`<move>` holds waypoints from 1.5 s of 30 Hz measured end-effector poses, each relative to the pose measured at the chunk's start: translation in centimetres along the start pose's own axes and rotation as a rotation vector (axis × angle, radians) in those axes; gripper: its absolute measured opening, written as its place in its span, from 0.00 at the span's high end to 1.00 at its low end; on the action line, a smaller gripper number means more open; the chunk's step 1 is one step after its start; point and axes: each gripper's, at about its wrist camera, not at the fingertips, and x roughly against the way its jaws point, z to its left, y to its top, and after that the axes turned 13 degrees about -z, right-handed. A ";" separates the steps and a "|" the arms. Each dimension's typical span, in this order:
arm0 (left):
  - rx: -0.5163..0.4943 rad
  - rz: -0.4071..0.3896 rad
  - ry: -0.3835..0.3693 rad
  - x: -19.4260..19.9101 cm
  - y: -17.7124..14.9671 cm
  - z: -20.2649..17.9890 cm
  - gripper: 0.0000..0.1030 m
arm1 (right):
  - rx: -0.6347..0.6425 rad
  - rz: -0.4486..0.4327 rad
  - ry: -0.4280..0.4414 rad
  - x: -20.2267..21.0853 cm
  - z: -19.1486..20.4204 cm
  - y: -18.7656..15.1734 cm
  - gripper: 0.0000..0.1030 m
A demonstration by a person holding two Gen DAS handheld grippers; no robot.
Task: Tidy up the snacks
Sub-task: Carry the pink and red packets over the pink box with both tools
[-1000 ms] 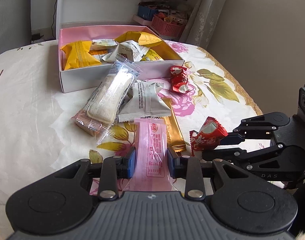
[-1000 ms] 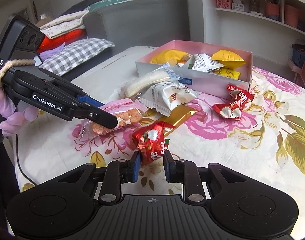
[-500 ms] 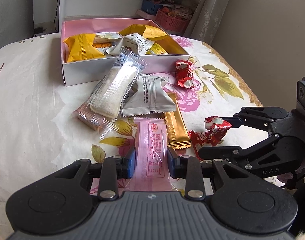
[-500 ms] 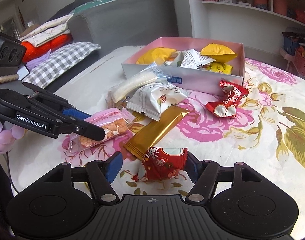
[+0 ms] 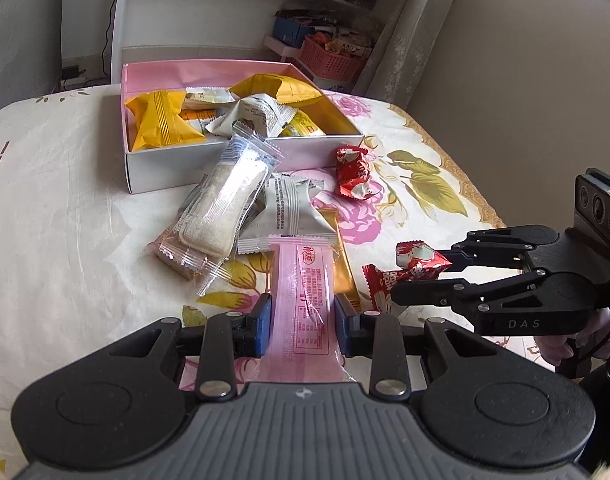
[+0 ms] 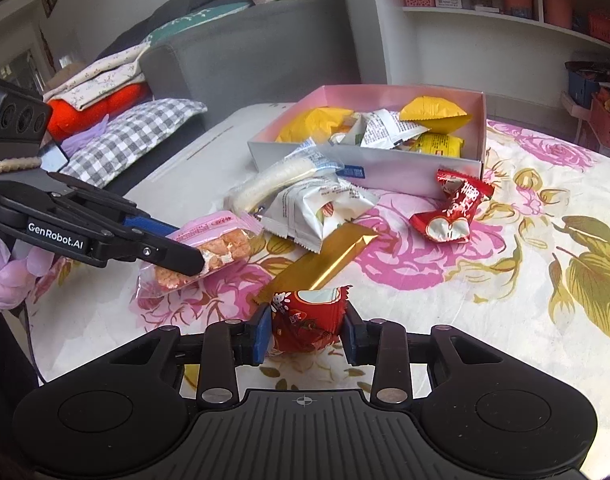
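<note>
Right wrist view: several snacks already lie in the pink box (image 6: pixel 389 94), while near its front wall the right gripper (image 6: pixel 307 330), its fingers just closing, clamps a red candy (image 6: pixel 307 320), the left gripper (image 5: pixel 303 322) clamps a pink packet (image 5: pixel 305 312), and five more wait on the bed (image 6: pixel 505 280).

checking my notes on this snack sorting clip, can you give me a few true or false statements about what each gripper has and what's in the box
1. The left gripper is shut on the pink packet. True.
2. The right gripper holds the gold bar. False: it is shut on a red packet, having just closed on it; the gold bar lies on the floral cloth.
3. The pink box is empty. False: it holds yellow and white packets.
4. A second red packet lies on the cloth outside the box. True.
5. The clear-wrapped white bar lies inside the box. False: it lies on the loose pile in front of it.
</note>
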 end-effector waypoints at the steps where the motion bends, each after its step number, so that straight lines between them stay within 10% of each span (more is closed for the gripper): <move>1: 0.001 -0.009 -0.002 0.1 0.2 0.0 0.72 | -0.008 -0.013 -0.007 0.1 -0.2 0.3 0.66; 22: 0.098 -0.189 0.078 -1.2 6.2 1.8 0.72 | -0.129 -0.183 -0.134 -2.6 -2.7 6.4 0.66; 45: 0.115 -0.174 0.249 -9.1 10.7 5.8 0.72 | -0.348 -0.221 -0.279 -8.9 -7.6 8.8 0.66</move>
